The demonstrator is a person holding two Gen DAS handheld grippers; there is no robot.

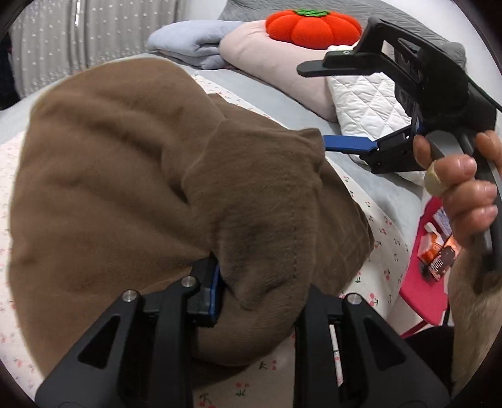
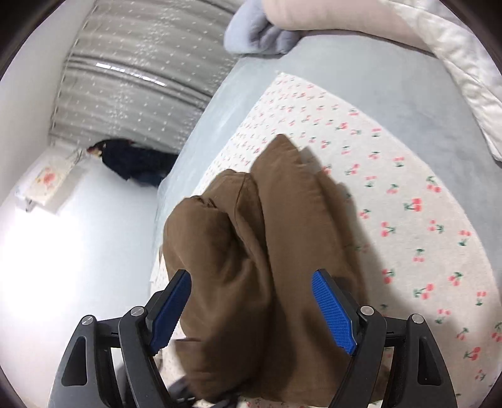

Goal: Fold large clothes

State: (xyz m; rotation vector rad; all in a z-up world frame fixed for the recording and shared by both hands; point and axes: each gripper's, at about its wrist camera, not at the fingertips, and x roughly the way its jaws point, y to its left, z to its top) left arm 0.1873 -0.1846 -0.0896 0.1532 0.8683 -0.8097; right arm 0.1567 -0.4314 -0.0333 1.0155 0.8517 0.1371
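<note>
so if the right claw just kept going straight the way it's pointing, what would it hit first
Most likely the brown garment: a bunched fold of it already lies between the open right claw pads and stretches ahead. Beyond that is the cherry-print sheet on the bed, though depth is hard to judge through the fisheye.

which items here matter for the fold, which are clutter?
In play:
- brown fleece garment, bunched
- cherry-print sheet beneath it
- left gripper, clamped on the garment
- right gripper, straddling cloth

Clutter:
- orange pumpkin plush cushion
- pale pink pillow
- white quilted pad
- folded lilac blanket
- red stool
</note>
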